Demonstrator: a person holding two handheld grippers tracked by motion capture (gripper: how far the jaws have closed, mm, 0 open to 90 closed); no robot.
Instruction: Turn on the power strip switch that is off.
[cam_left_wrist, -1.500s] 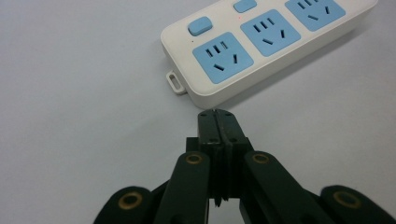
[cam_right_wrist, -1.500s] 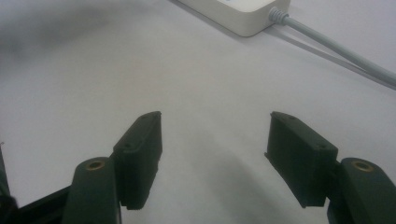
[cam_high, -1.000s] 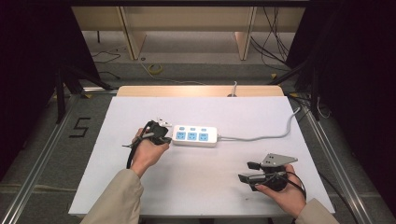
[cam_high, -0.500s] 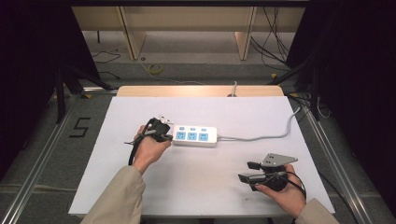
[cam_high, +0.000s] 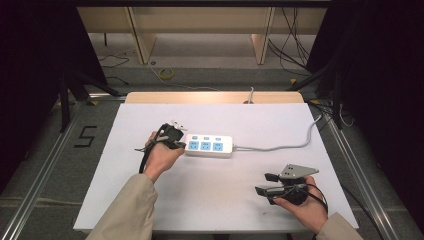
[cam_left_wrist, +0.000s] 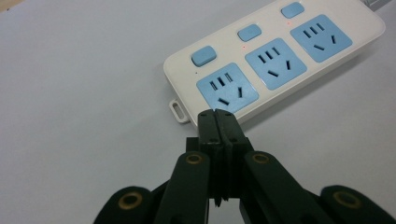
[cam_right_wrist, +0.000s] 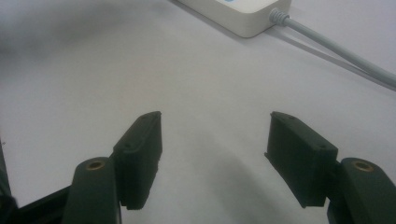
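A white power strip (cam_high: 210, 146) with three blue sockets and three blue switches lies in the middle of the white table (cam_high: 215, 200). My left gripper (cam_high: 181, 144) is at the strip's left end, jaws shut with nothing between them. In the left gripper view its closed tips (cam_left_wrist: 217, 115) hover just in front of the nearest socket of the strip (cam_left_wrist: 275, 60). My right gripper (cam_high: 266, 183) rests at the near right of the table, open and holding nothing. In the right gripper view its jaws (cam_right_wrist: 215, 123) stand wide apart over bare table, with the strip's cable end (cam_right_wrist: 243, 18) far ahead.
The strip's grey cable (cam_high: 280, 147) runs right and curves off toward the table's far right edge; it also crosses the upper right as the cable (cam_right_wrist: 336, 51). Small red lights glow beside two switches (cam_left_wrist: 251, 33). A floor mark "5" (cam_high: 86, 136) lies left of the table.
My left hand has edged slightly farther and to the right, toward the strip's left end. The right hand has stayed put.
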